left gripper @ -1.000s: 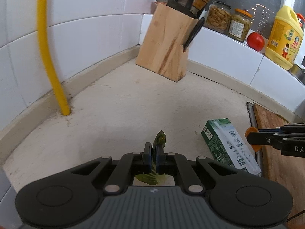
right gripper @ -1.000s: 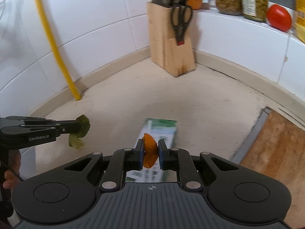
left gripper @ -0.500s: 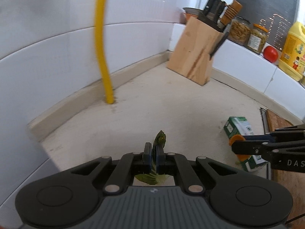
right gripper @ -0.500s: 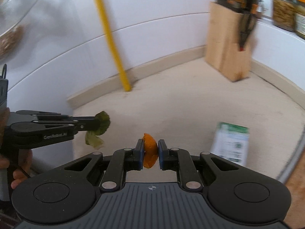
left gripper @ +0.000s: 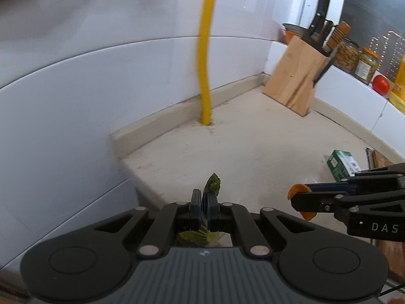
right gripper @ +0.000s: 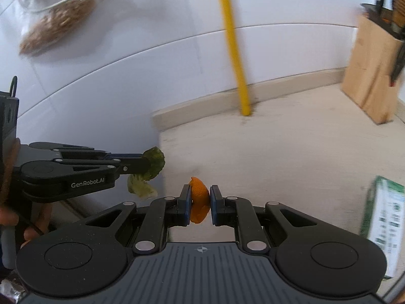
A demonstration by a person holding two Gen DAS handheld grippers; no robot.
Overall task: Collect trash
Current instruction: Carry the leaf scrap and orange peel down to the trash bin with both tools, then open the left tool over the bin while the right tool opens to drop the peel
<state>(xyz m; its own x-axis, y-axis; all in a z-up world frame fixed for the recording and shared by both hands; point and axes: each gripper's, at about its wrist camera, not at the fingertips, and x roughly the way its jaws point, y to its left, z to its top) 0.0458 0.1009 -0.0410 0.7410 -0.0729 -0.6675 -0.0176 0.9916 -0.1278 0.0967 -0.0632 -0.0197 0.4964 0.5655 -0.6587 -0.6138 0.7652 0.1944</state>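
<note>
My left gripper (left gripper: 204, 197) is shut on a green vegetable leaf (left gripper: 213, 183), which sticks up past the pads and hangs below them. In the right wrist view that same left gripper (right gripper: 145, 163) comes in from the left with the green leaf (right gripper: 152, 163) at its tip. My right gripper (right gripper: 200, 195) is shut on a piece of orange peel (right gripper: 198, 197). The left wrist view shows the right gripper (left gripper: 300, 197) at the right with the orange peel (left gripper: 297, 189) in it. Both grippers hover near the left end of the beige counter (left gripper: 253, 147).
A green and white carton (left gripper: 343, 162) lies on the counter at the right. A wooden knife block (left gripper: 296, 78) stands in the far corner beside jars and a tomato (left gripper: 381, 84) on a ledge. A yellow pipe (left gripper: 206, 76) runs up the white tiled wall.
Both grippers have swung left across the counter with their scraps. The carton, knife block and yellow pipe have slid right in both views, and the counter's left end has come into sight.
</note>
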